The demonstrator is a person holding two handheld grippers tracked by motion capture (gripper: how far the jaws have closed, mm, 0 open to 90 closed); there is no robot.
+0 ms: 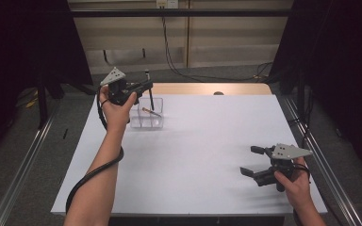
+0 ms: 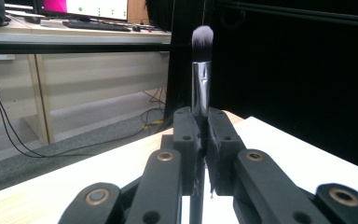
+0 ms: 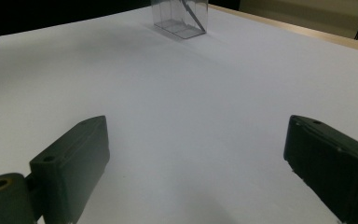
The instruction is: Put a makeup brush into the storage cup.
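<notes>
White table sheet (image 1: pixel 202 155), black curtains at both sides: left gripper clamped on a makeup brush above a clear organizer, right gripper spread and unloaded.

Left gripper (image 1: pixel 143 86) is raised over the far left part of the table, its jaws closed together on the metal ferrule of the makeup brush (image 2: pixel 200 74); the brush stands upright, bristle tip upward, handle hanging down toward the clear organizer (image 1: pixel 147 114). The organizer stands on the sheet just right of the left hand (image 1: pixel 115 110) and holds a thin brown stick leaning at a slant inside it. Right gripper (image 1: pixel 252 161) sits low near the near right corner of the table, jaws wide apart with bare sheet between them, pointing left; the organizer (image 3: pixel 181 17) lies far ahead of it, well apart.
</notes>
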